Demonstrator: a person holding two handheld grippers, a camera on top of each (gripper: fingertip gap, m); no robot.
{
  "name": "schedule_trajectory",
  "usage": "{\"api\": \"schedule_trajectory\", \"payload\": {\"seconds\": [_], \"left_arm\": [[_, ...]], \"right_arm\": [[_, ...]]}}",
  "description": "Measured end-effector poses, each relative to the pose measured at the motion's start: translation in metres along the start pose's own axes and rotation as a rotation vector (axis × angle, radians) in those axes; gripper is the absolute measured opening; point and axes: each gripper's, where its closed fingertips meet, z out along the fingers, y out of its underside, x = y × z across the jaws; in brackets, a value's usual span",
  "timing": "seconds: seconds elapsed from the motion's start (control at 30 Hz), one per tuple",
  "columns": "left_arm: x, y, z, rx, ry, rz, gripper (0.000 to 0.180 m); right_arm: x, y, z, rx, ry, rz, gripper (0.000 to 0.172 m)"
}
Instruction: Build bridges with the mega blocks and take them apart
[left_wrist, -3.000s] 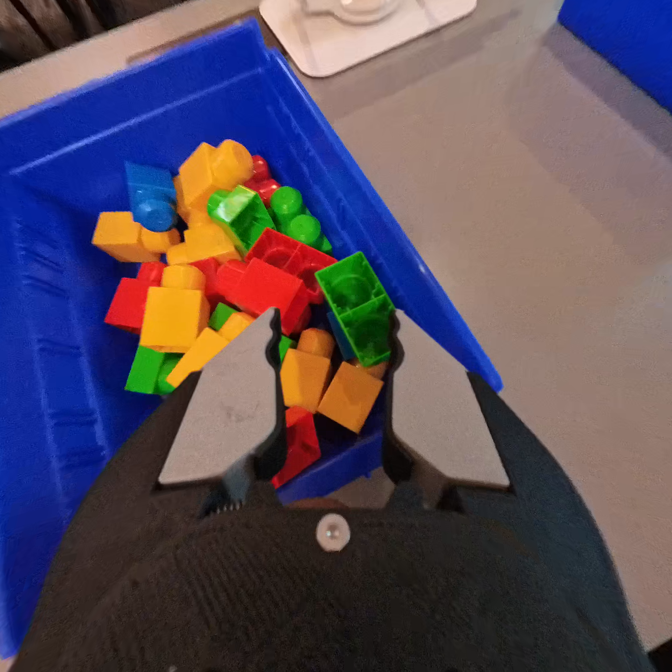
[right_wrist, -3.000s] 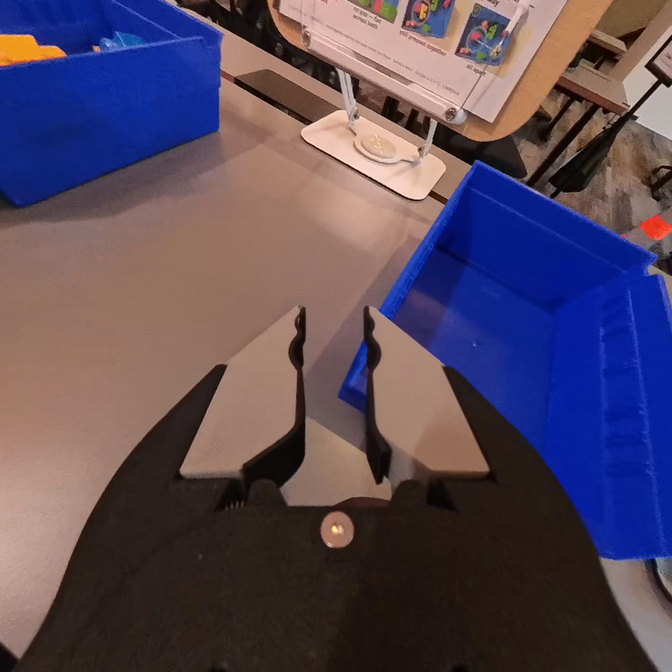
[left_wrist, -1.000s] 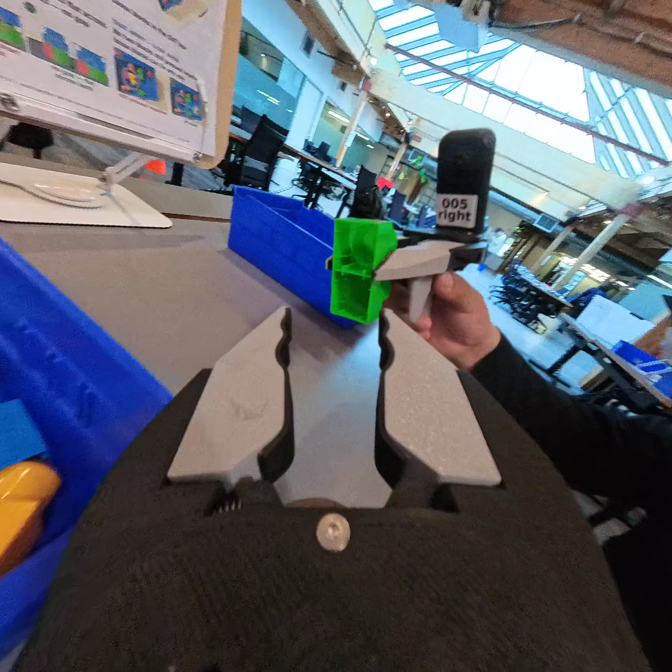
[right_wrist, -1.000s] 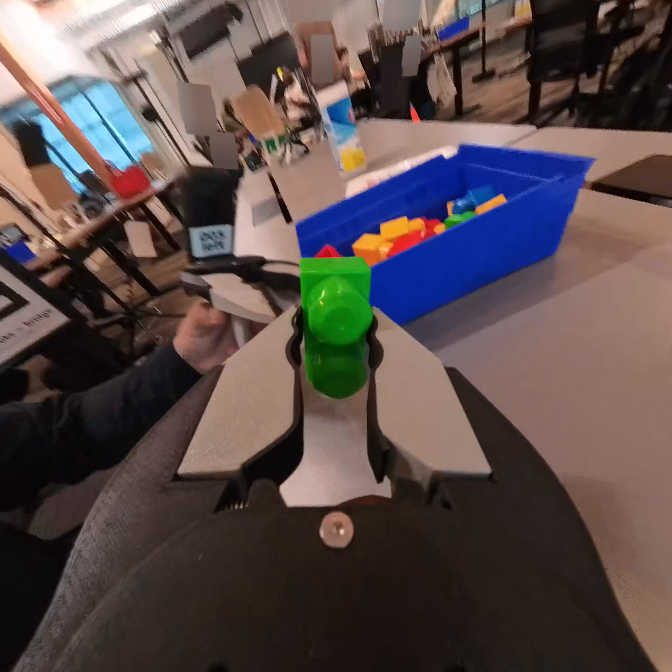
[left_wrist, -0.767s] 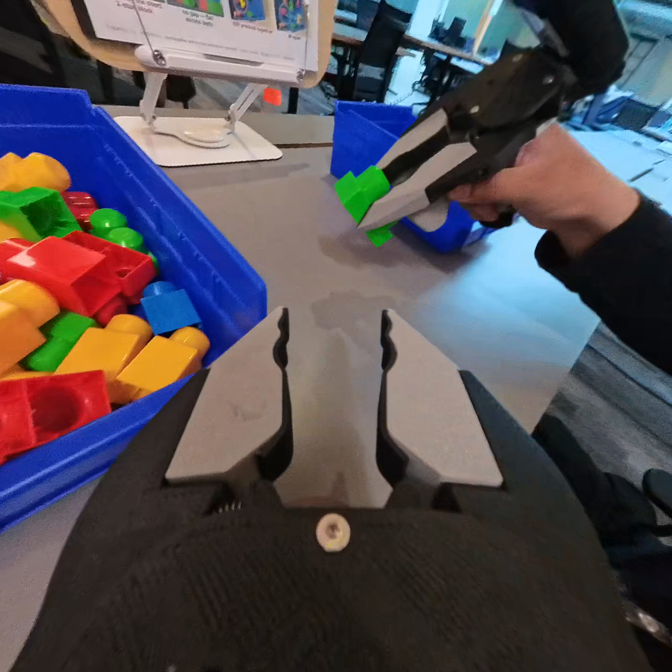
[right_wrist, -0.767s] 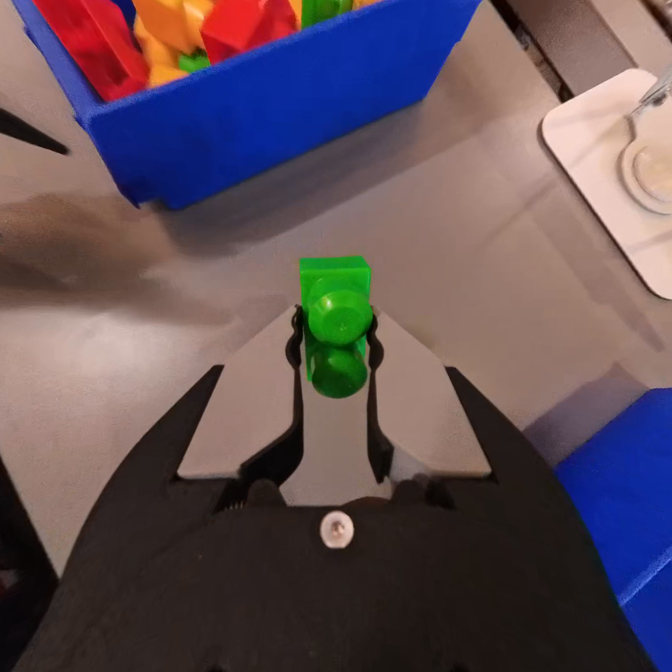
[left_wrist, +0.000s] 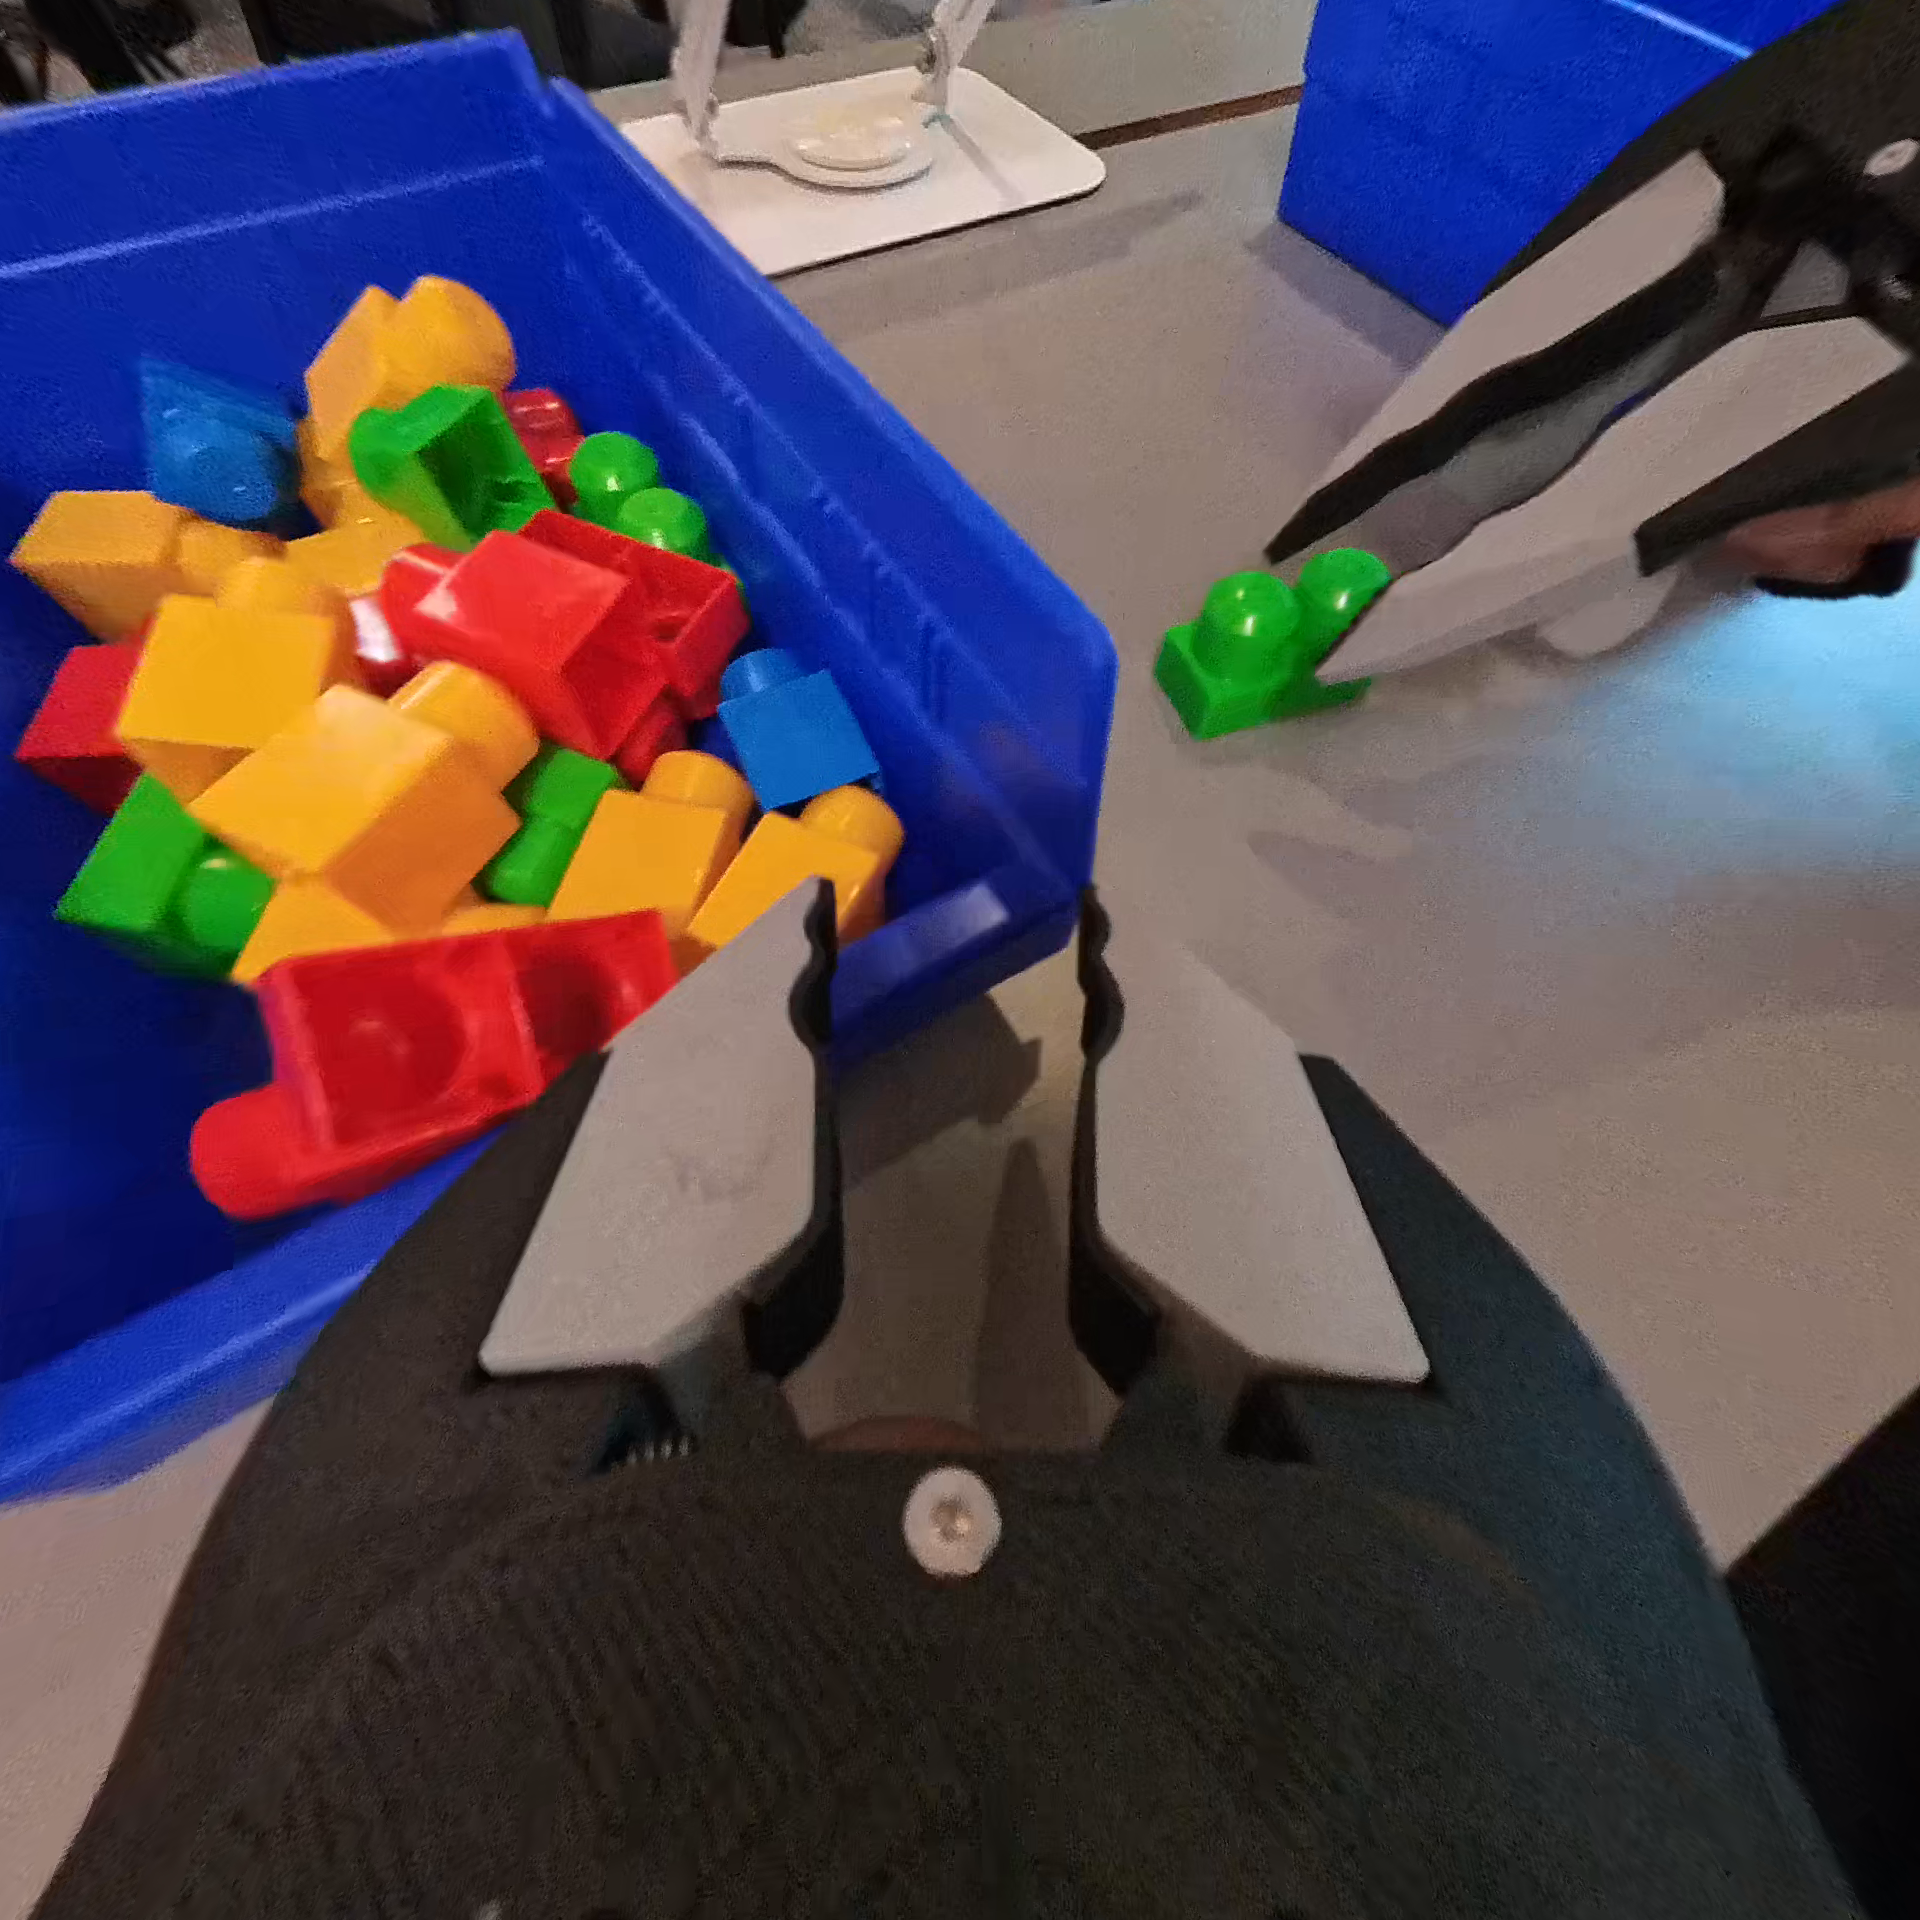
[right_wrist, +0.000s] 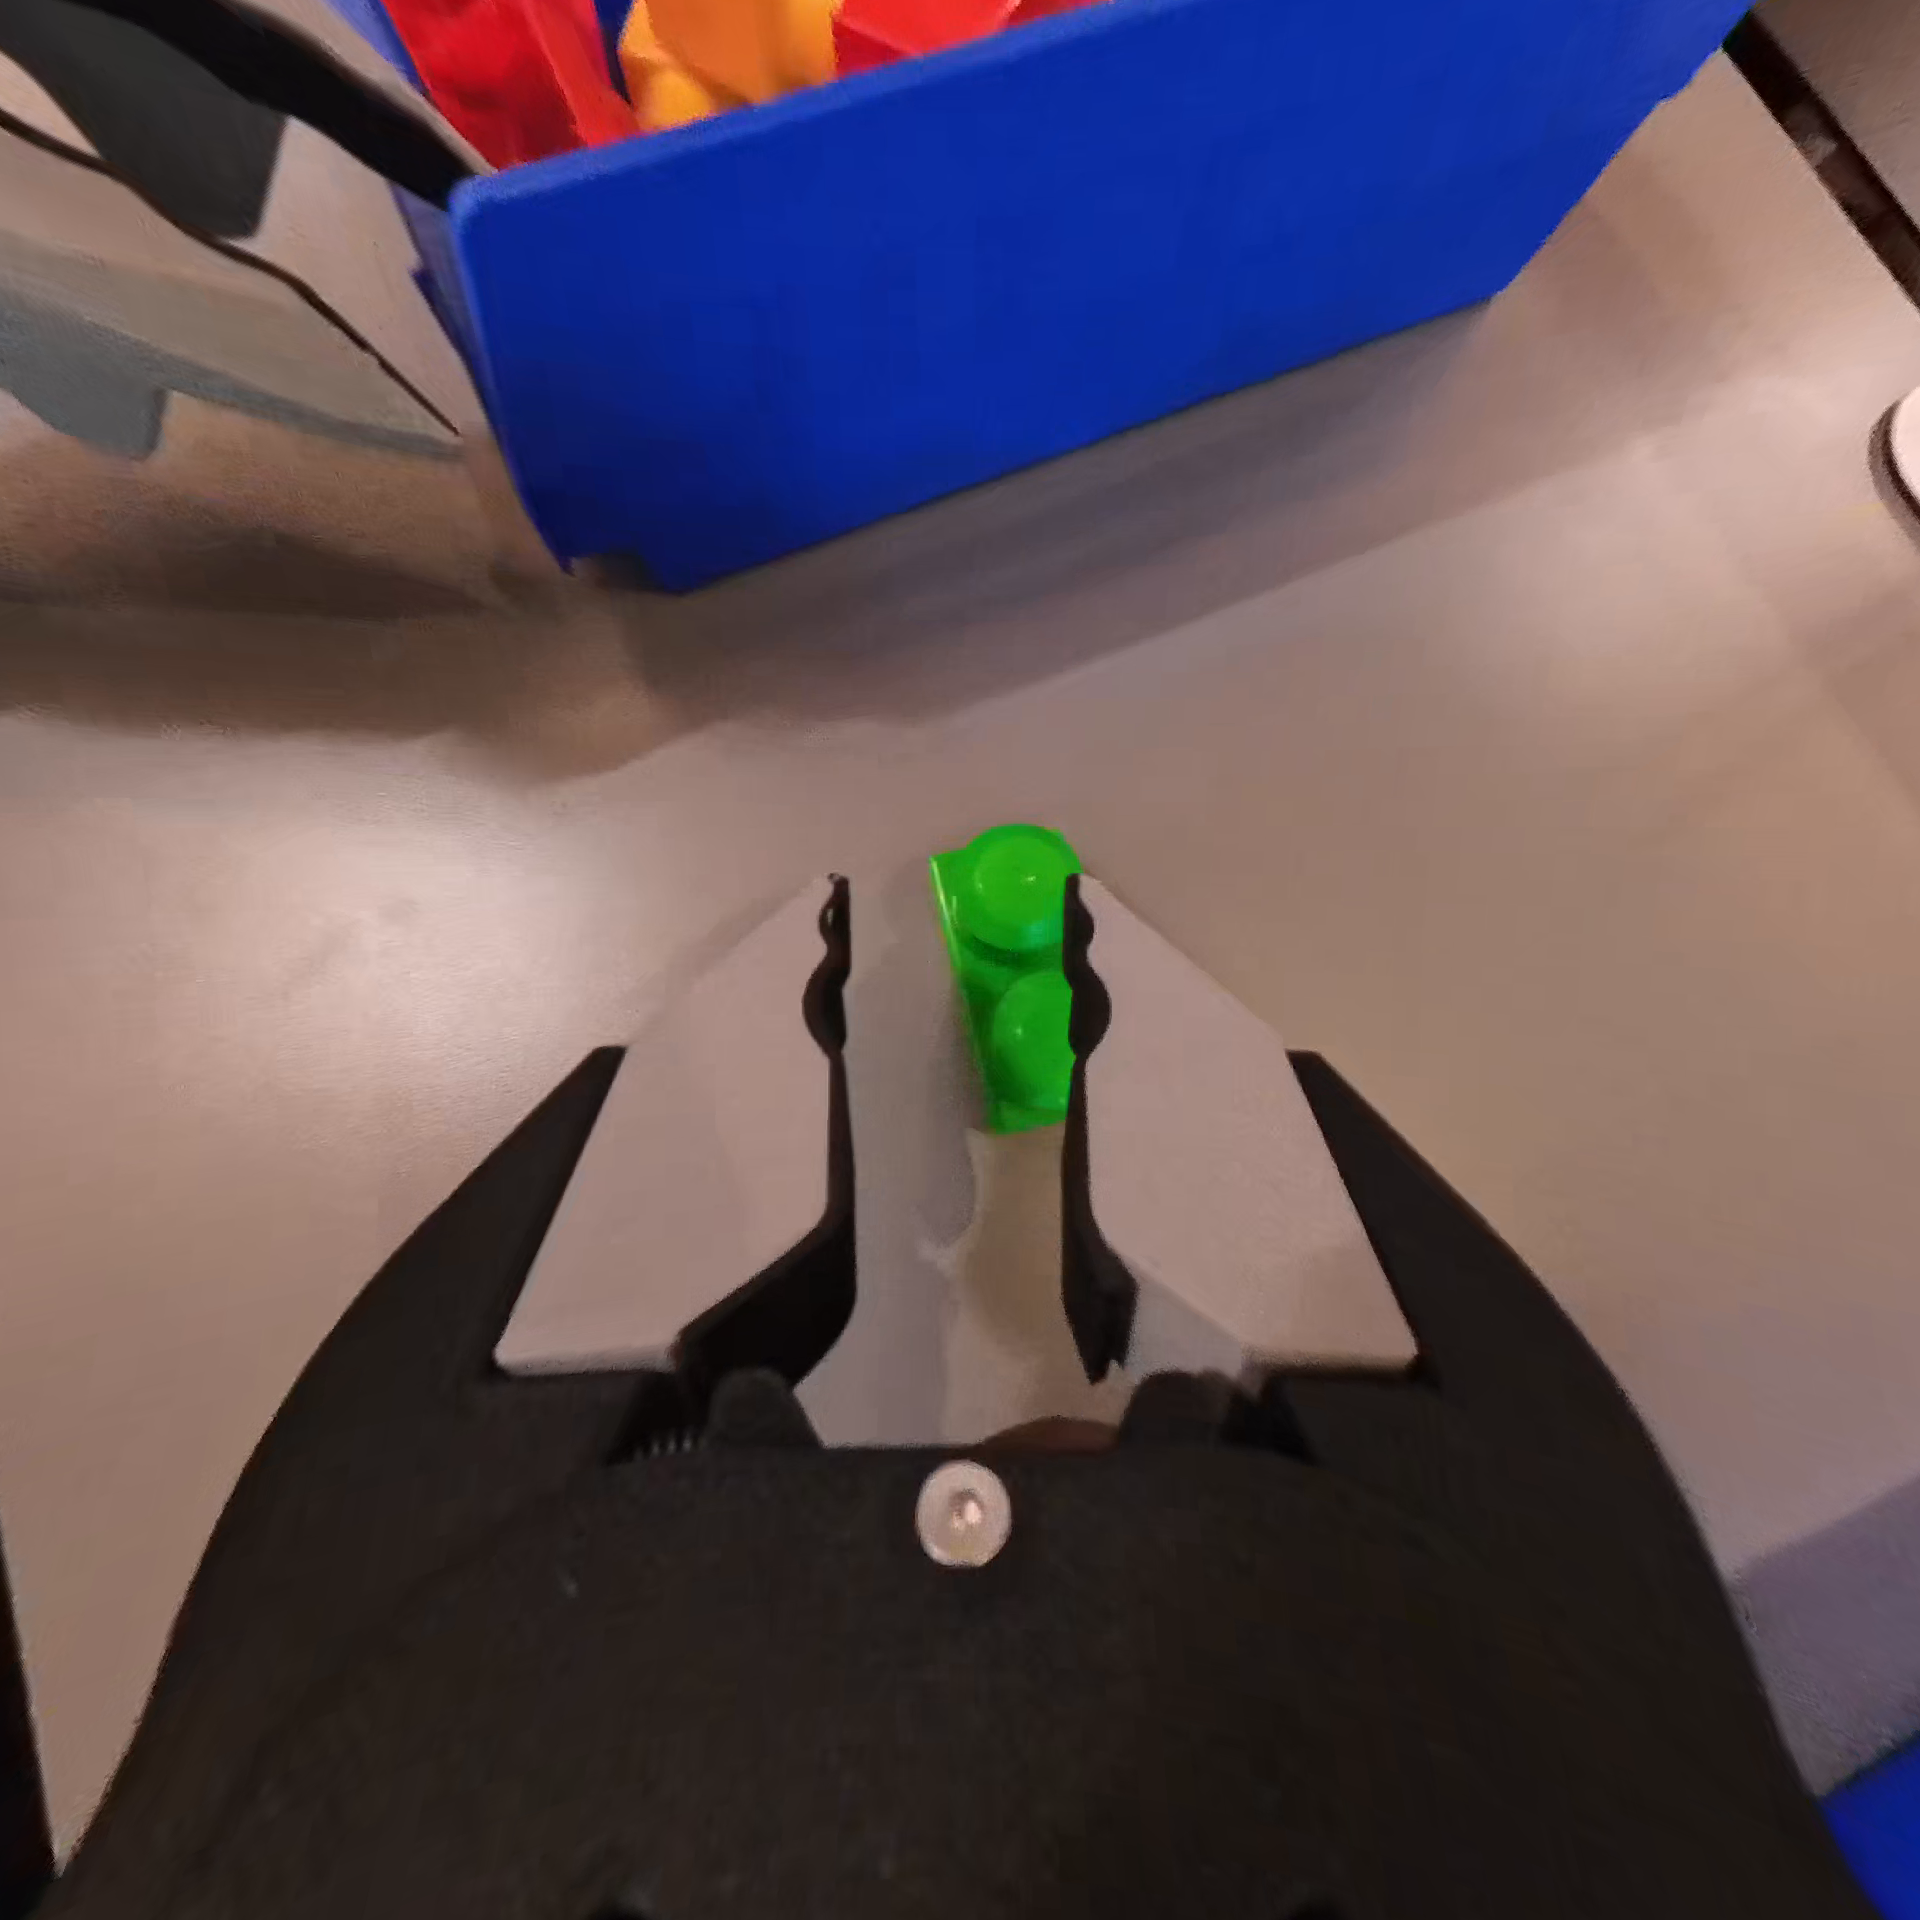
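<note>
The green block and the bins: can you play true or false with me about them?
1. The green block sits on the grey table. True.
2. The green block has four studs on top. False: it has two.
3. The right gripper squeezes the block from both sides. False: its jaws are open, with a gap on one side.
4. The left gripper holds nothing. True.
5. The blue bin holds only red blocks. False: yellow, green and blue ones too.

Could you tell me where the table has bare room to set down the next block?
Bare grey table lies between the full blue bin, the green block and the left gripper. The bin is crowded; near the right gripper is taken.
</note>
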Motion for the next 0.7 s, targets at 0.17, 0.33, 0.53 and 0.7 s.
{"api": "schedule_trajectory", "payload": {"seconds": [0.17, 0.33, 0.53, 0.7], "left_arm": [[-0.066, 0.005, -0.061, 0.007, -0.164, -0.09, 0.049], [-0.099, -0.008, -0.074, -0.091, -0.246, -0.044, 0.051], [-0.116, 0.018, -0.025, -0.368, -0.238, -0.011, 0.051], [-0.146, 0.032, -0.016, -0.446, -0.416, 0.034, 0.015]], "right_arm": [[-0.004, -0.011, -0.014, 0.15, -0.027, -0.027, 0.039], [-0.007, -0.02, -0.02, 0.245, -0.037, 0.027, 0.038], [0.02, -0.011, -0.028, 0.241, 0.123, -0.008, 0.034], [0.032, -0.012, -0.035, 0.301, 0.097, 0.102, 0.033]]}}
